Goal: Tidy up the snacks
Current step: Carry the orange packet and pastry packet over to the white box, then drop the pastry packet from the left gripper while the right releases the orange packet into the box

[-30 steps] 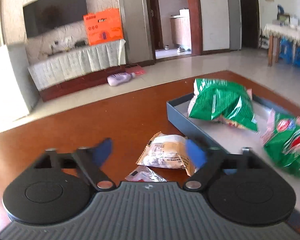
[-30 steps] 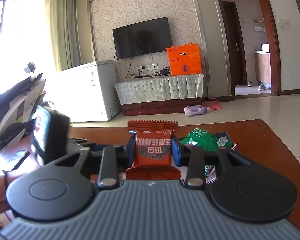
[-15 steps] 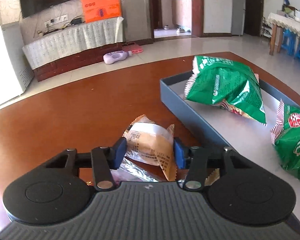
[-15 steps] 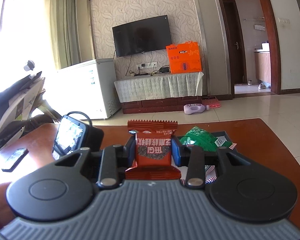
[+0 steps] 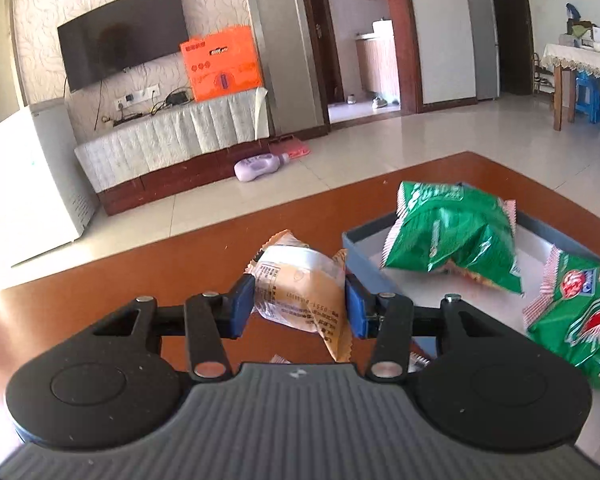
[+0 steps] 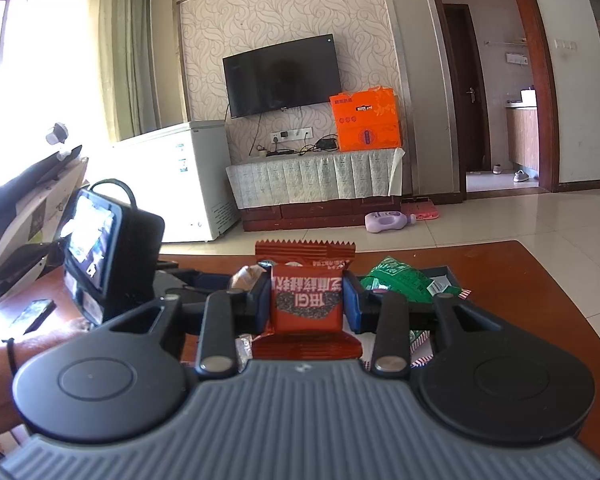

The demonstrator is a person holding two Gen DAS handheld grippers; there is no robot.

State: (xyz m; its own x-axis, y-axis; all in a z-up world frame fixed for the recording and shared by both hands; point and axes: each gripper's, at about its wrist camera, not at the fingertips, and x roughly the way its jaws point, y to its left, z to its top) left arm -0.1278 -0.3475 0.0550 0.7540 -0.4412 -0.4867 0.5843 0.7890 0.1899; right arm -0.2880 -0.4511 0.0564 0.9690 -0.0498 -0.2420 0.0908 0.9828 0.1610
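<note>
My left gripper (image 5: 300, 306) is shut on a tan and clear snack packet (image 5: 300, 288), held a little above the brown table (image 5: 140, 280). Just right of it lies a grey tray (image 5: 364, 276) with a green chip bag (image 5: 452, 236) inside and a second green bag (image 5: 576, 312) nearer me. My right gripper (image 6: 306, 300) is shut on a red-orange snack packet (image 6: 306, 300), held upright. Behind it in the right wrist view the tan packet (image 6: 249, 274) shows at the left, and the tray (image 6: 446, 272) with a green bag (image 6: 400, 280) at the right.
A small silver wrapper (image 6: 244, 350) lies on the table under the right gripper. The left gripper's camera unit with its lit screen (image 6: 100, 248) and a person's wrist (image 6: 20, 356) sit at the left. A dark phone (image 6: 32, 314) lies on the table's left side.
My left gripper closed from wide open onto the tan packet and lifted it off the table, leaving the silver wrapper below. My right gripper stayed still with the red packet.
</note>
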